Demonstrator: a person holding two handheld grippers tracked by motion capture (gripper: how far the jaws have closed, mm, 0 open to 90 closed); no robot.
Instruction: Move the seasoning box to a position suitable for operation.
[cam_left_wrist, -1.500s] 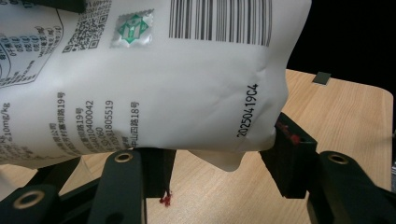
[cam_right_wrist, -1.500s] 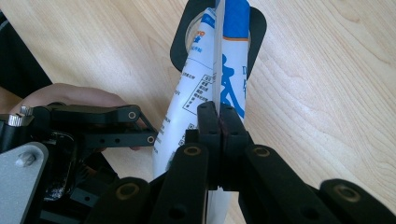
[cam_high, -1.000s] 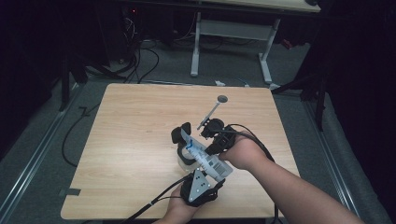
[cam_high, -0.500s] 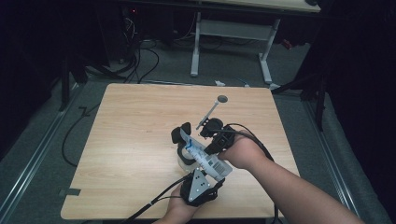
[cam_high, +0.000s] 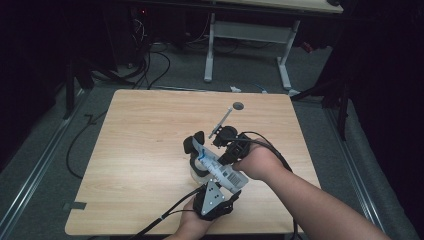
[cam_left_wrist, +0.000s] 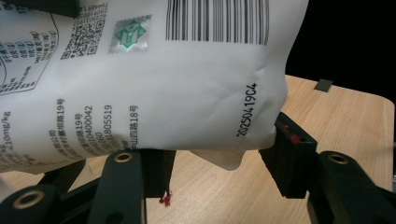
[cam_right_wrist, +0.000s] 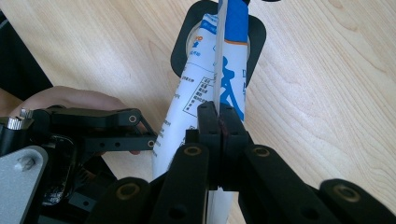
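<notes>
Smooth white plastic bag (cam_left_wrist: 154, 79) w/ black print, a bit shiny, light wood counter (cam_high: 145, 145) w/ grain, matt, left gripper (cam_left_wrist: 219, 163) matt black plastic w/ brass rivets, thin shiny metal spoon (cam_high: 227, 116), grey carpet floor (cam_high: 45, 150)

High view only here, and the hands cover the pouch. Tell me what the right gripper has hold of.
Observer: In the right gripper view, the right gripper is shut on the thin flat seam of the pouch, not on its body.
Operator: Now report the left one.
Observer: The left gripper clamps the pouch's full white body between its jaws, near the printed barcode.
Operator: Say where the pouch points.
Observer: In the right gripper view, its far end lies over the black-rimmed container on the table.
</notes>
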